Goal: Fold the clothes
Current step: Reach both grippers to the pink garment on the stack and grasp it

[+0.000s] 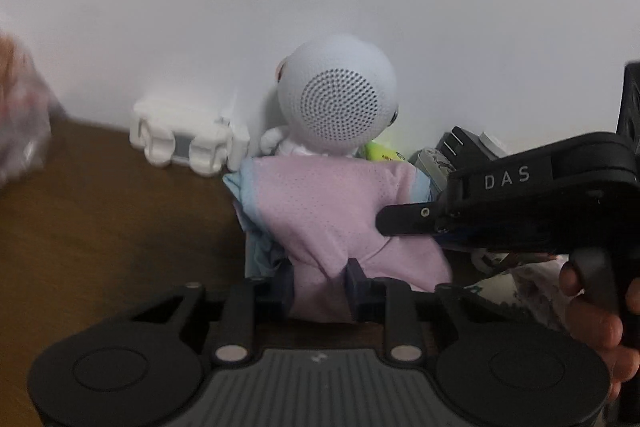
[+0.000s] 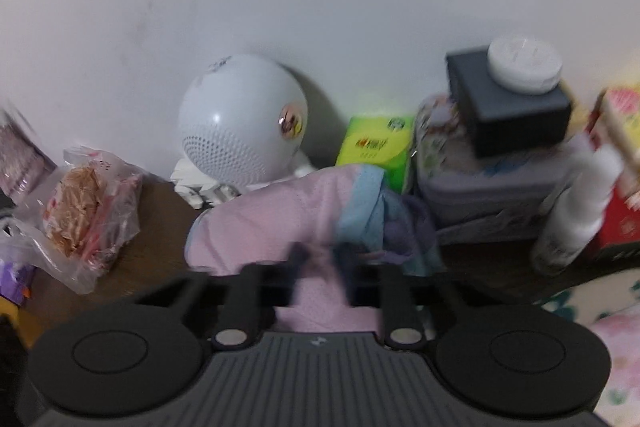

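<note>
A pink mesh garment (image 1: pixel 328 211) with light blue trim is bunched up on the brown table (image 1: pixel 104 219); it also shows in the right wrist view (image 2: pixel 280 223). My left gripper (image 1: pixel 320 279) is shut on the garment's near pink edge. My right gripper (image 2: pixel 322 267) grips the pink cloth next to the blue trim (image 2: pixel 362 211), its fingers blurred. In the left wrist view the right gripper's black body (image 1: pixel 520 211) comes in from the right, its finger lying on the garment.
A white round speaker (image 1: pixel 340 95) stands against the wall behind the garment, also seen in the right wrist view (image 2: pixel 240 127). A white plastic block (image 1: pixel 184 139), green tissue pack (image 2: pixel 376 147), bagged snack (image 2: pixel 88 203), dark box with white lid (image 2: pixel 512 99) and bottle (image 2: pixel 572 219) crowd the table.
</note>
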Action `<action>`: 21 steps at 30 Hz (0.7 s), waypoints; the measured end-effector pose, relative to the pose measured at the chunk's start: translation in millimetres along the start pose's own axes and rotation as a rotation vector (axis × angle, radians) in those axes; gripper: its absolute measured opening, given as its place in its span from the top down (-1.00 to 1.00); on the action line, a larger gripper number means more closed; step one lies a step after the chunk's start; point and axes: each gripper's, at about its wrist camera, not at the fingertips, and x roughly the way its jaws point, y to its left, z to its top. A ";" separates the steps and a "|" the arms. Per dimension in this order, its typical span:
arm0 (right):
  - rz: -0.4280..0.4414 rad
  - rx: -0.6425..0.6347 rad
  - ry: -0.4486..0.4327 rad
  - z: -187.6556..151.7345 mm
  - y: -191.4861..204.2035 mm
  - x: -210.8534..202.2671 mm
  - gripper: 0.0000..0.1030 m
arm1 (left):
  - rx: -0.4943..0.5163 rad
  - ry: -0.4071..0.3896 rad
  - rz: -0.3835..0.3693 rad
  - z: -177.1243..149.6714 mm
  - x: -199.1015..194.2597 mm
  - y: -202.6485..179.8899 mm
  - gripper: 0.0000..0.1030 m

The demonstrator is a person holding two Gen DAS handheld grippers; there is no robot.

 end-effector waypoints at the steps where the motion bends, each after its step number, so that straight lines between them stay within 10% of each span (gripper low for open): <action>1: 0.012 -0.013 -0.003 -1.4 3.9 -4.3 0.93 | 0.000 -0.009 -0.009 -1.6 -3.5 0.7 0.75; 7: 0.151 -0.153 -0.076 -13.6 50.6 -82.4 0.94 | -0.024 -0.136 -0.097 13.3 -84.0 -2.8 0.80; 13: 0.388 -0.181 -0.185 -70.5 91.6 -218.9 0.95 | 0.023 -0.271 -0.164 -8.2 -244.9 -35.9 0.80; 21: 0.569 -0.099 -0.349 -244.1 99.2 -407.4 0.95 | 0.174 -0.326 -0.276 -125.9 -432.1 -98.8 0.74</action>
